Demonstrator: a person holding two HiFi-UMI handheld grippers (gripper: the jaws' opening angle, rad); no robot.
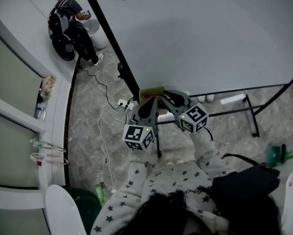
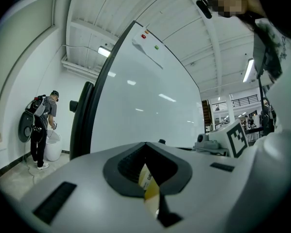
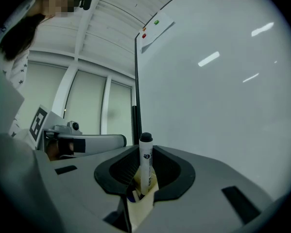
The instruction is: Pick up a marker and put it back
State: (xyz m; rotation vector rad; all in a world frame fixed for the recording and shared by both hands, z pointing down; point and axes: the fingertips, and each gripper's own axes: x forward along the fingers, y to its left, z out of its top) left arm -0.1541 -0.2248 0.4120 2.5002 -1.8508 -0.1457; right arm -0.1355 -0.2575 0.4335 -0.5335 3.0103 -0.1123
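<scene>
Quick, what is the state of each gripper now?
Left gripper: jaws closed on a yellowish box.
Right gripper: jaws closed on a white marker.

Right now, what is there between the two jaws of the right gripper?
A white marker with a black cap stands upright between them, gripped; the right gripper view shows it.

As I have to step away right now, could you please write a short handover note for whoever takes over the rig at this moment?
Left gripper: jaws closed on the cream box, held near the whiteboard.
Right gripper: jaws appear closed on the marker, which stands upright, black cap up, lower end in that box.
Done: the marker is gripped. Whether it is coming out or going back, the pictures do not tell.
Left: probably seat the marker fully in the box, then open the right jaws.
</scene>
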